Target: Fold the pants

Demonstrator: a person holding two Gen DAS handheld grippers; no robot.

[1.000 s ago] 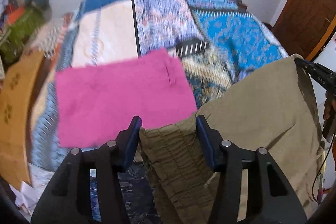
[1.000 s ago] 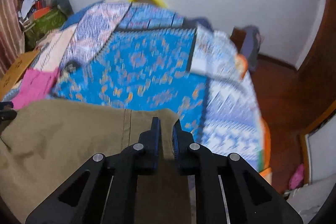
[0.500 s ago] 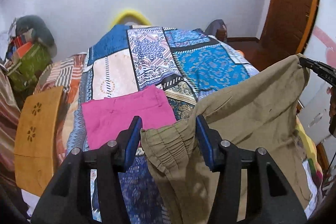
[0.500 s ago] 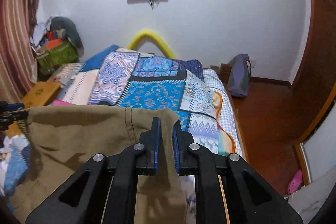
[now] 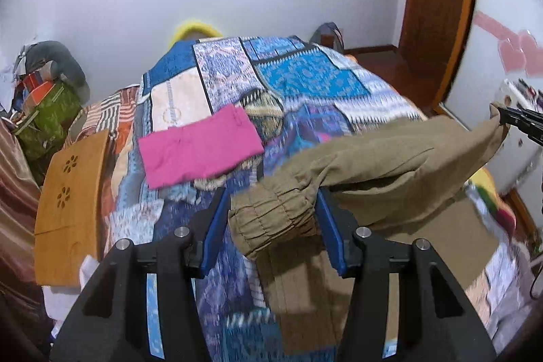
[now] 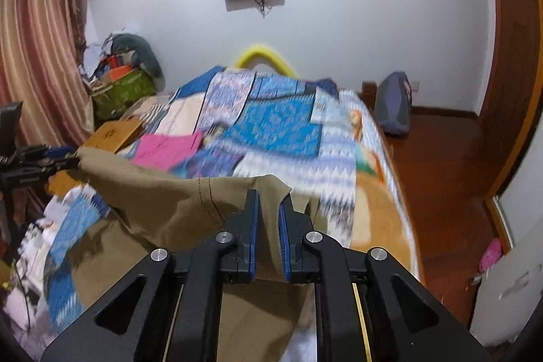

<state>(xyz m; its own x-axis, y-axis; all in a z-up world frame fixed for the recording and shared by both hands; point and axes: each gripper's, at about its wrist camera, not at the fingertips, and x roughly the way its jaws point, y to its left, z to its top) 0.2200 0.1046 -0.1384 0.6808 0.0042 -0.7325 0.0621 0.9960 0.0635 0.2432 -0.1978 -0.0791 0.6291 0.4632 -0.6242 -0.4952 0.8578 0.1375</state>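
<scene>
Pants (image 5: 390, 172) hang stretched between your two tongs above the bed (image 5: 305, 80): your left gripper (image 5: 271, 226), jaws fairly wide, clamps the gathered elastic end at lower centre, and your right gripper (image 6: 268, 219), nearly closed, pinches the other edge. You look mid-carry; next, lay them flat, clear of the pink cloth (image 5: 200, 146) at centre left.

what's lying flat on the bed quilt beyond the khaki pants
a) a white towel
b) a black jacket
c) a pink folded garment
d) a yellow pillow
c: a pink folded garment lies flat on the patchwork quilt, beyond the khaki pants that the left gripper and right gripper hold up between them.
</scene>
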